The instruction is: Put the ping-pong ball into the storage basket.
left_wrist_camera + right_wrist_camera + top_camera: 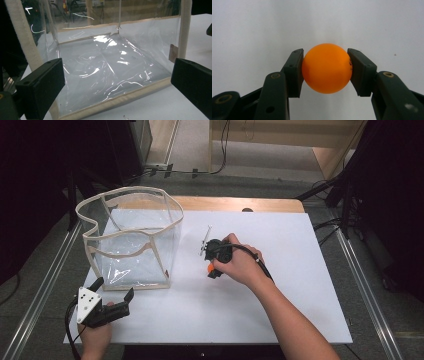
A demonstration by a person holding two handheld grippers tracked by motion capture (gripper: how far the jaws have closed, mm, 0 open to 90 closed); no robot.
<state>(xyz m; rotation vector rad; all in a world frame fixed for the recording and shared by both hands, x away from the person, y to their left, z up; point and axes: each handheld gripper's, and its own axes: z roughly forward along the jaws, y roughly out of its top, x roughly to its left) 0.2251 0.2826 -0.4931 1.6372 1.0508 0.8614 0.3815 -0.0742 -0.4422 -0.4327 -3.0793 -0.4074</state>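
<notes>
High view. A white counter (300,285) is seen from above. A clear plastic bag (131,237) with cream fabric trim is stood upright and open-topped near the far left corner of the counter. The right gripper (214,265) is held in the right hand (240,265) near the middle of the counter, just right of the bag and apart from it; an orange ball (210,268) is glimpsed at its tip. The left gripper (114,292) is held in the left hand (95,337) at the near left corner, pointed at the bag's near wall, with its jaws spread and nothing between them.

Left gripper view. The two black jaws are seen wide apart at the lower left and lower right edges. The bag (110,70) is seen ahead of them, close but not touched; its crinkled clear wall, cream bottom seam and empty interior are recorded.

Right gripper view. The ball (327,68) is clamped between the two jaws, a pad pressed on each side. The white counter (317,20) is seen behind it; whether the ball touches the counter cannot be told.
</notes>
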